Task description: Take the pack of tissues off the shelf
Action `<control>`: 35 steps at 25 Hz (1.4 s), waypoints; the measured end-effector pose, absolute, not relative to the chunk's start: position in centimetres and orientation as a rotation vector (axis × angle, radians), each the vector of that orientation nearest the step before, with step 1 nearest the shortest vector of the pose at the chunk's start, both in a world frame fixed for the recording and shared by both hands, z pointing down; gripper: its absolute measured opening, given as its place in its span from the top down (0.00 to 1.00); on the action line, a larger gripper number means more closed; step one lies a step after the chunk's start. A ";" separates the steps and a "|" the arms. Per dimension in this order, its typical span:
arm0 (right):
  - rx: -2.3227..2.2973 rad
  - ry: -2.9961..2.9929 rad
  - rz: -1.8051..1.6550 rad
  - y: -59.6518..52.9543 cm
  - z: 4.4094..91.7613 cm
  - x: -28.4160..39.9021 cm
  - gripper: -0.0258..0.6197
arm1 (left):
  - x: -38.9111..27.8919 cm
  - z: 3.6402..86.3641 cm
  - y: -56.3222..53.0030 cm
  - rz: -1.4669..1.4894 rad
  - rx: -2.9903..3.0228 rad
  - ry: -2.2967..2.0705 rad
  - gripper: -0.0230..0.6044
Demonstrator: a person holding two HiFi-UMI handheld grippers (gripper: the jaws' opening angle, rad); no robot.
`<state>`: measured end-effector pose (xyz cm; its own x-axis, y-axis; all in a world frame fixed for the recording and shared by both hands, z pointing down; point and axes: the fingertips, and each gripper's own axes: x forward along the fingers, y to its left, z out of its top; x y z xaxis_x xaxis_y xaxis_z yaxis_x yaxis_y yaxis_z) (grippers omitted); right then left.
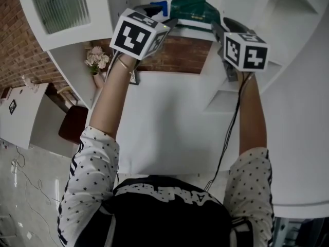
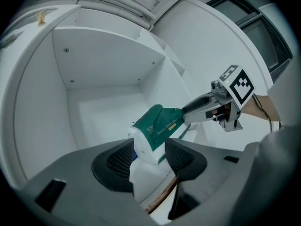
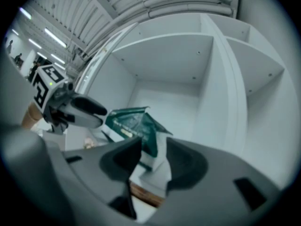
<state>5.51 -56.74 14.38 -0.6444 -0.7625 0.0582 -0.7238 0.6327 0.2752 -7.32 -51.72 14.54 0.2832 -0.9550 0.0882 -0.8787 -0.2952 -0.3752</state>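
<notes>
The green and white plastic pack of tissues (image 2: 160,126) lies on the white shelf board (image 2: 99,112), near its front edge. The left gripper (image 2: 149,158) holds its jaws apart around the pack's white near end. The right gripper (image 3: 154,157), its jaws likewise wide and not pressing, straddles the opposite end

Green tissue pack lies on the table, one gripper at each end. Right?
No, the place is wrong. The green tissue pack lies on the white shelf, as the left gripper view shows. The rest stands: the left gripper and the right gripper are at its two ends.
</notes>
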 end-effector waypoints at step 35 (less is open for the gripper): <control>1.247 -2.705 -0.489 -53.9 13.9 5.2 0.91 | -6.0 13.6 -50.7 -0.499 -2.103 1.649 0.89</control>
